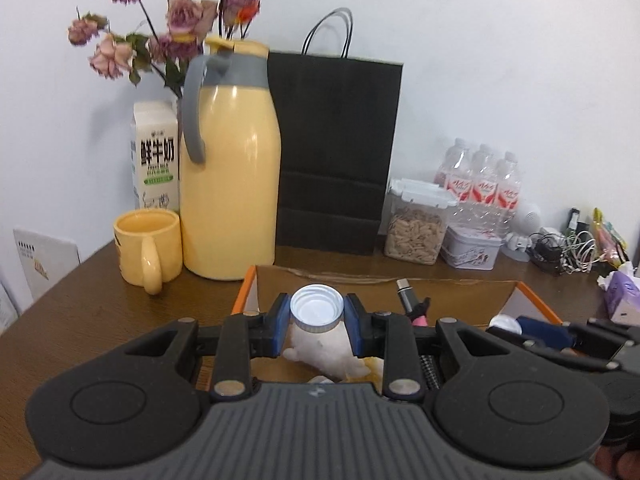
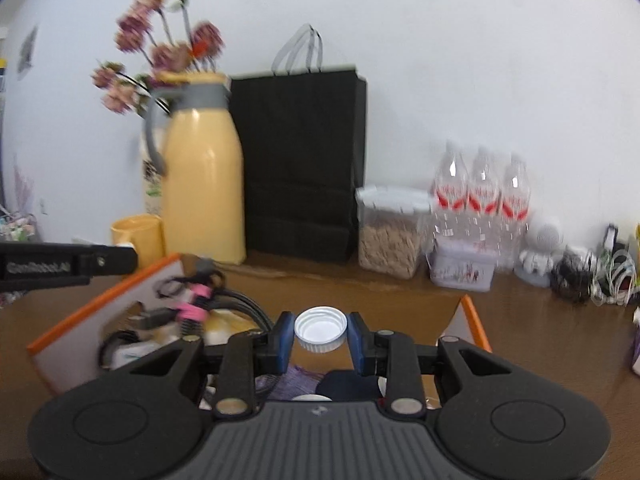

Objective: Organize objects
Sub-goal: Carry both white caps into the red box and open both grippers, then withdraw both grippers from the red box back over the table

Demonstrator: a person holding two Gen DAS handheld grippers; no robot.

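My left gripper is shut on a white bottle cap, its open side up between the blue pads. It hangs over an orange-rimmed cardboard box that holds a white soft thing and a cable plug. My right gripper is shut on a second white cap, also open side up, above the same box. In the box lie black cables with pink ties and a dark cloth. The left gripper's arm reaches in from the left edge of the right wrist view.
Along the wall on the brown table stand a milk carton, a yellow thermos jug, a yellow mug, a black paper bag, a seed container, a tin, water bottles and tangled cables.
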